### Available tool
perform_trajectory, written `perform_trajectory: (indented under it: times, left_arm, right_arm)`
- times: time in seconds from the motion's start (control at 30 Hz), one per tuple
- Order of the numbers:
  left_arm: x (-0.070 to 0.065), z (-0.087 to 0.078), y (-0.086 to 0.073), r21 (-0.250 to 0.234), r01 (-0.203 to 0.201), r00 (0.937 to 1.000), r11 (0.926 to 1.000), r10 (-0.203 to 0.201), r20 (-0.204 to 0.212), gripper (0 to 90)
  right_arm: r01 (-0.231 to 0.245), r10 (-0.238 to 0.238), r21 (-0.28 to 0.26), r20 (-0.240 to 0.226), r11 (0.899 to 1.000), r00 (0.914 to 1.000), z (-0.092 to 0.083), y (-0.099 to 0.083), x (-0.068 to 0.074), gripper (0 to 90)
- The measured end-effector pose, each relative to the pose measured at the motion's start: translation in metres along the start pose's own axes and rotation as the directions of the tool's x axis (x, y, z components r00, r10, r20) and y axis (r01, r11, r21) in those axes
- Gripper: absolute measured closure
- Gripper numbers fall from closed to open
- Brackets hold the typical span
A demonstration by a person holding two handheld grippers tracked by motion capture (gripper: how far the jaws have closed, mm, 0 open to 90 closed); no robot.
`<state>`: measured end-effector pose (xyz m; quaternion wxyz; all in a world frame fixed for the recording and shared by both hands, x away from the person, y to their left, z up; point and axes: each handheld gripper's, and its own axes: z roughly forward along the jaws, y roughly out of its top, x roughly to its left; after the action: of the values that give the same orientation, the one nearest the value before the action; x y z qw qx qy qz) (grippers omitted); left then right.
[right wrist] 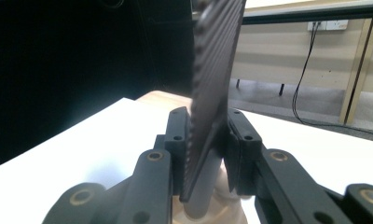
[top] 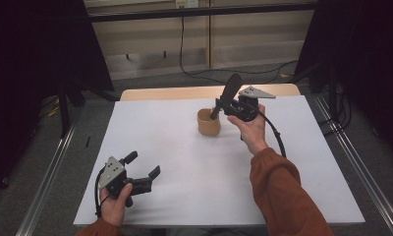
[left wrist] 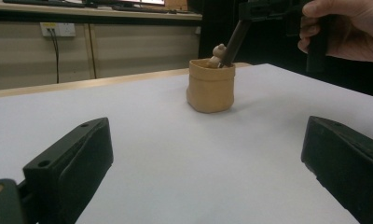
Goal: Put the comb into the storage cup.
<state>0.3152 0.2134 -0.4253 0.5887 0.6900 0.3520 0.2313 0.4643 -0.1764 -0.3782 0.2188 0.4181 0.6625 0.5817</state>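
1. I hold the right claw [top: 223,105] just right of centre in the upper half of the high view. It is clamped on a flat, dark, ribbed tool [top: 230,89], and its handle slants down to the left into a small tan pot [top: 209,122].

2. In the right gripper view the ribbed tool [right wrist: 216,70] stands between the two black jaws, both pressing on it. The grip looks firm, so I judge no re-gripping is needed.

3. The tan pot sits on the white bench [top: 184,162], just above centre of the high view. In the left gripper view, the tan pot [left wrist: 210,85] shows a small pale lump [left wrist: 217,55] at its rim, touching the tool's handle.

4. To do this step well, I would lower the tool straight along its own slant, slowly, so the handle does not lever the light pot over.

5. My left claw [top: 144,166] rests at the lower left, its jaws apart and holding nothing. It is well apart from the pot; I could bring it over to steady the pot's side if it starts to tip.
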Motion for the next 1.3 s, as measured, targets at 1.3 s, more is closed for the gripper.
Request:
perform_trajectory:
  times: [1.3]
  left_arm:
    - [-0.001,0.000,0.000,0.006,-0.007,0.9999,1.0000,0.007,0.009,2.1]
  right_arm:
    - [-0.014,0.014,0.003,0.000,1.000,0.9999,0.012,-0.031,-0.001,73.2]
